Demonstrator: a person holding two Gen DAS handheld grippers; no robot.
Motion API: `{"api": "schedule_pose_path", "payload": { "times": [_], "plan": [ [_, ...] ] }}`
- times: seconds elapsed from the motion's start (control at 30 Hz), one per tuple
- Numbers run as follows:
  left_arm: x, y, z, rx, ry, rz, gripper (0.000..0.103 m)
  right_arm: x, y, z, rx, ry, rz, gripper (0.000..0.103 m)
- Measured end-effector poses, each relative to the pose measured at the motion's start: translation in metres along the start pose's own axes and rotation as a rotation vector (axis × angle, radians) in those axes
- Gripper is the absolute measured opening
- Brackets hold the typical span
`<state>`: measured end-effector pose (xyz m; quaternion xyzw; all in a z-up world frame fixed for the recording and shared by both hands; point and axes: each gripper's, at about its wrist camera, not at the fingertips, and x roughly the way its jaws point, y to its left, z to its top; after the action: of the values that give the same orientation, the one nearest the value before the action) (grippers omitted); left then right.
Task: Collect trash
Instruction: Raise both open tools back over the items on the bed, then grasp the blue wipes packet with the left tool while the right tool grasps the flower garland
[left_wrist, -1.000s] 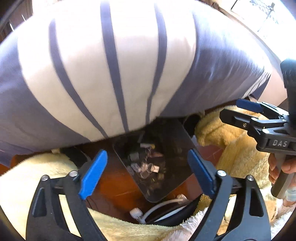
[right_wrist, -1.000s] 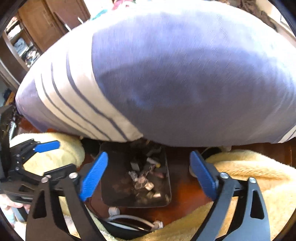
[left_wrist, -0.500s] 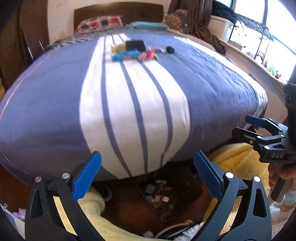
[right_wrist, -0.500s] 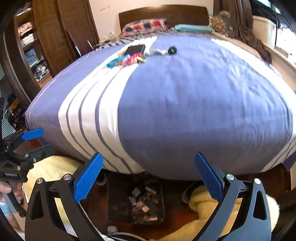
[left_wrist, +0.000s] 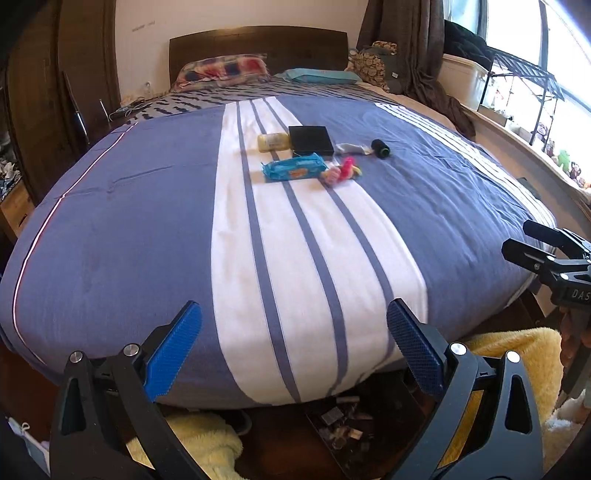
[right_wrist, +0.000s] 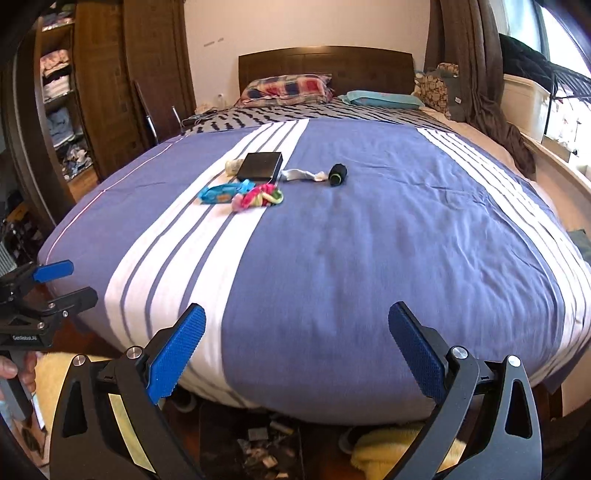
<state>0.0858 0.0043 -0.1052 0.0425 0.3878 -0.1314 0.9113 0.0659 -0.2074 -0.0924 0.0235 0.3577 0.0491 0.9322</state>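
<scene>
Your left gripper (left_wrist: 293, 347) has its blue pads spread wide with nothing between them, and your right gripper (right_wrist: 297, 345) stands just as wide and just as empty. Both point down over the foot of the bed (left_wrist: 147, 229), whose blue and white striped cover fills most of each view. The trash lies well ahead of you, clustered near the middle of the bed toward the headboard: a blue wrapper (left_wrist: 293, 168) on the white stripe, a pink and yellow crumpled bundle (left_wrist: 341, 171) just to its right, a black flat box (left_wrist: 310, 140) behind them with a pale yellow bottle (left_wrist: 273, 142) touching its left side, then a small white tube (left_wrist: 352, 148) and a black roll (left_wrist: 380, 148) off to the right. Below the bed's edge, on the floor between the grippers, sits a dark tray (right_wrist: 255, 446) holding small scraps, with yellow fluffy fabric (left_wrist: 207, 439) beside it. Your hand (right_wrist: 20, 369) on the left gripper's handle shows at the edge of the right wrist view.
</scene>
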Motion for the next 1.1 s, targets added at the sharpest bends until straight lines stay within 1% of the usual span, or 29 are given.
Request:
{"api": "schedule_pose_path", "payload": {
  "times": [0.17, 0.43, 0.63, 0.7, 0.83, 0.87, 0.97, 1.03, 1.07, 1.1],
  "plan": [
    [0.033, 0.005, 0.019, 0.01, 0.034, 0.008, 0.095, 0.032, -0.001, 0.019, 0.006, 0.027, 0.01, 0.099],
    [0.081, 0.018, 0.054, 0.014, 0.065, 0.028, 0.095, 0.089, 0.014, 0.053, 0.004, 0.064, 0.047, 0.099],
    [0.105, 0.031, 0.072, -0.005, 0.071, 0.032, 0.095, 0.134, 0.026, 0.083, 0.025, 0.094, 0.101, 0.099],
    [0.111, 0.035, 0.077, -0.003, 0.073, 0.032, 0.095, 0.147, 0.031, 0.091, 0.029, 0.1, 0.111, 0.099],
    [0.121, 0.039, 0.086, 0.006, 0.072, 0.034, 0.095, 0.178, 0.045, 0.106, 0.031, 0.137, 0.129, 0.097],
    [0.123, 0.039, 0.087, 0.012, 0.071, 0.034, 0.095, 0.183, 0.048, 0.107, 0.03, 0.147, 0.132, 0.094],
    [0.128, 0.04, 0.092, 0.017, 0.07, 0.035, 0.095, 0.202, 0.056, 0.11, 0.045, 0.193, 0.149, 0.081],
    [0.131, 0.04, 0.094, 0.02, 0.068, 0.033, 0.095, 0.208, 0.058, 0.11, 0.048, 0.195, 0.132, 0.075],
    [0.132, 0.041, 0.094, 0.019, 0.067, 0.031, 0.095, 0.21, 0.059, 0.11, 0.045, 0.192, 0.115, 0.064],
    [0.134, 0.041, 0.095, 0.017, 0.068, 0.027, 0.095, 0.211, 0.057, 0.111, 0.047, 0.187, 0.104, 0.061]
  ]
}}
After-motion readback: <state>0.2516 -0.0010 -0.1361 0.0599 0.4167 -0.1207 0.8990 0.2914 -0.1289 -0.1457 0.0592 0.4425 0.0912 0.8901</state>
